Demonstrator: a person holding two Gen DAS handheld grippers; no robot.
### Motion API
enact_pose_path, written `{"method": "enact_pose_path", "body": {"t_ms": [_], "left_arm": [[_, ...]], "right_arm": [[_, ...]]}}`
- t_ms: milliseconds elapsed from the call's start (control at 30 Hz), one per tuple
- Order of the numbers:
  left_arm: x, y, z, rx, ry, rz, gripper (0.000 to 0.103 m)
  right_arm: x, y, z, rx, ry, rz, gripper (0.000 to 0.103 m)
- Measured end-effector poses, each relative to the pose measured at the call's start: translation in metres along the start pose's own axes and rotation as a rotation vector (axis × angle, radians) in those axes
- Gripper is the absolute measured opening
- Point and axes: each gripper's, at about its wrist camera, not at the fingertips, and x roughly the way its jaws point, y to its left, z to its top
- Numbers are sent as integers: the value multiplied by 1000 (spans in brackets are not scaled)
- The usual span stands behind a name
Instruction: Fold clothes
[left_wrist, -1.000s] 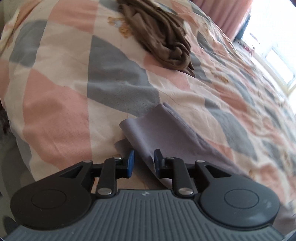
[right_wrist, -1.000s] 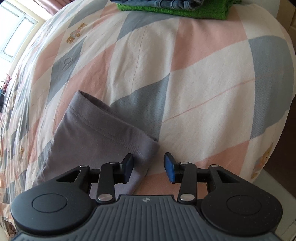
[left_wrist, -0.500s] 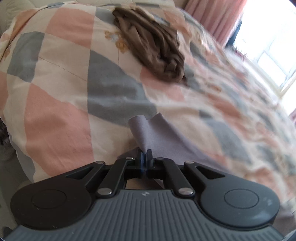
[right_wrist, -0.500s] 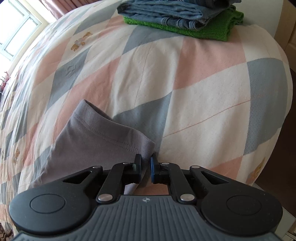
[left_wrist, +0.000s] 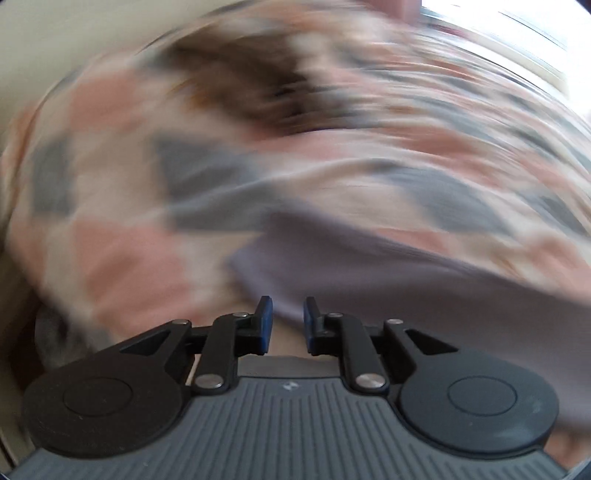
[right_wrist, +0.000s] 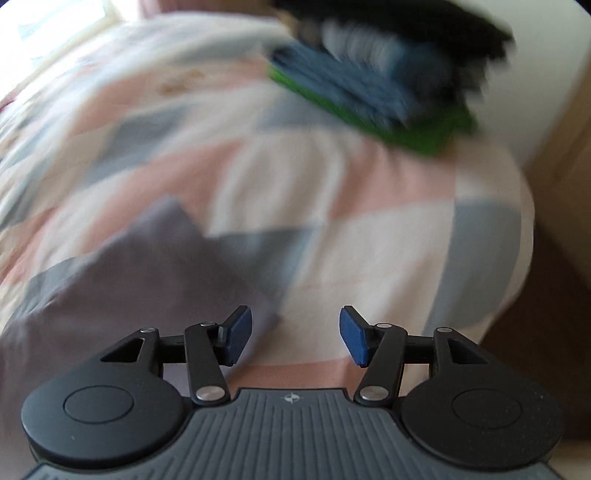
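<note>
A grey garment (left_wrist: 369, 280) lies flat on the checked quilt; it also shows in the right wrist view (right_wrist: 147, 280). Both views are blurred by motion. My left gripper (left_wrist: 287, 319) is open with a narrow gap and holds nothing, its fingertips just at the garment's near edge. My right gripper (right_wrist: 295, 334) is wide open and empty, beside the garment's right corner, over bare quilt.
A crumpled brown garment (left_wrist: 240, 85) lies farther up the quilt (left_wrist: 122, 251). A stack of folded clothes, blue on green (right_wrist: 380, 92), sits at the quilt's far right. The bed edge drops off to the right (right_wrist: 546, 295).
Both grippers were shut on the grey garment's near corners half a second ago. Now both have opened and let it go, and both cameras are moving fast.
</note>
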Motion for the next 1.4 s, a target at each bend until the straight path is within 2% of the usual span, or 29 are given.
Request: {"method": "enact_pose_path", "body": {"t_ms": [67,133,200,300,367,467,600,800,1033,1167,1200,1233,1267,1400], "left_arm": [[-16,-44,-7,269,-27,-61,14],[-23,-83,-22,551,-56,-112,15],[-23,-110,-42,810,-98,-125,16],[-17,-126,-61,1036,-135,-139,16],[-12,-130,-72,1130,-147,-146,16],[-9,-129,-86,1223,-159,-144,16],[-2,-122,-99,1297,-178,-115,16],[9,-112,-99,1326,-213,-90,16],[18,-105,-111,1441,-258,-94,16],[21,-100,-115,1493,-293,-105,16],[21,-99,-116,1504,-298,-110,9],[23,-98,-116,1516,-305,-112,3],[23,-97,-116,1522,-317,-115,2],[20,-93,-106,1478,-325,-135,1]], "right_arm": [[-17,37,-18,-192,-33,84,55],[-26,83,-49,-436,-32,208,53],[-33,126,-86,-663,-35,332,44],[-44,188,-138,-944,-74,514,41],[-53,225,-171,-1107,-112,607,40],[-62,264,-208,-1287,-149,730,38],[-61,294,-245,-1469,-194,746,38],[-63,311,-260,-1490,-227,739,38],[-58,330,-274,-1564,-254,691,37],[-55,333,-285,-1612,-275,666,25],[-55,333,-286,-1616,-282,666,14],[-56,333,-288,-1618,-289,667,9],[-57,333,-289,-1620,-298,668,3],[-62,330,-287,-1597,-325,679,1]]}}
